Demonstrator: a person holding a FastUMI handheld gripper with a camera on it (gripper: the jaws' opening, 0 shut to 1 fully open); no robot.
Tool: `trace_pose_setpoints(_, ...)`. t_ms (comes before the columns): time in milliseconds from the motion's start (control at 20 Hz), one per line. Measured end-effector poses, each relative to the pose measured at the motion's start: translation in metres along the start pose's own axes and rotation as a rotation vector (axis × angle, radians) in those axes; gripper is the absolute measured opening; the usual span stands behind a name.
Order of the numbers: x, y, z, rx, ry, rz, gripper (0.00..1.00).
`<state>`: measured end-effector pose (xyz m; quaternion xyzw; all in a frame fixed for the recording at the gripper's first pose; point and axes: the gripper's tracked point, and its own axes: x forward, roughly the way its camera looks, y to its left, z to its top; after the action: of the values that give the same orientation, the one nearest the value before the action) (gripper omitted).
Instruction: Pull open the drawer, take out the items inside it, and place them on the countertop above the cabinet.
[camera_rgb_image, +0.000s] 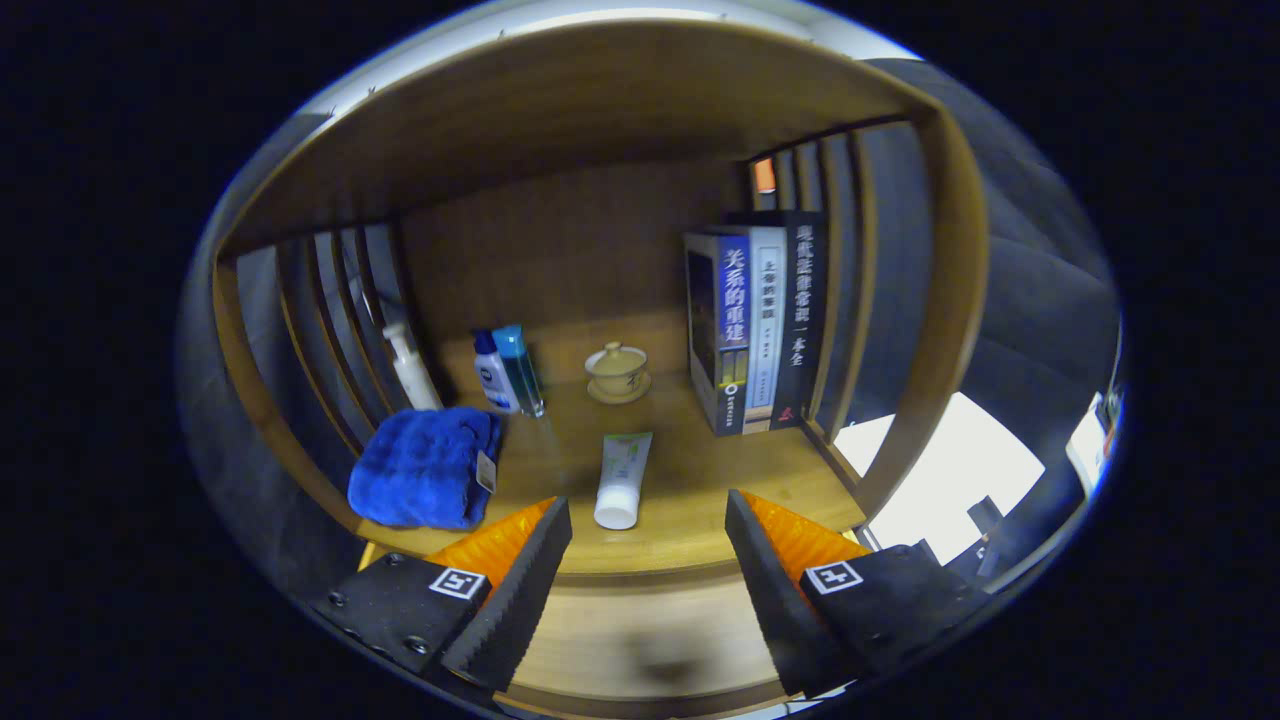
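On the wooden worktop (700, 500), the tube (622, 478) is lying just ahead of the claw (648, 560), which is being held released and empty and is best being lowered squarely astride it.

The camera rides on the gripper (648, 535) and faces straight into the wooden shelf (690, 500), close to its front edge. It looks slightly downward, toward the shelf's back panel.
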<state>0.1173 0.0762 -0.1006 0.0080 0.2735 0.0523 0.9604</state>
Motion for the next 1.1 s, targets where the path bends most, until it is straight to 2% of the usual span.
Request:
trace_pose_setpoints(150, -0.031, -0.021, -0.008, 0.015, -0.077, -0.010, 1.00)
trace_pose_setpoints(450, -0.093, -0.041, -0.032, -0.054, -0.253, -0.035, 0.98)
trace_pose_setpoints(700, -0.123, -0.040, -0.087, -0.083, -0.258, -0.026, 0.98)
trace_pose_setpoints(900, -0.131, -0.037, -0.122, -0.149, -0.249, -0.027, 0.98)
trace_pose_setpoints(1100, -0.129, -0.034, -0.155, -0.136, -0.207, -0.006, 0.98)
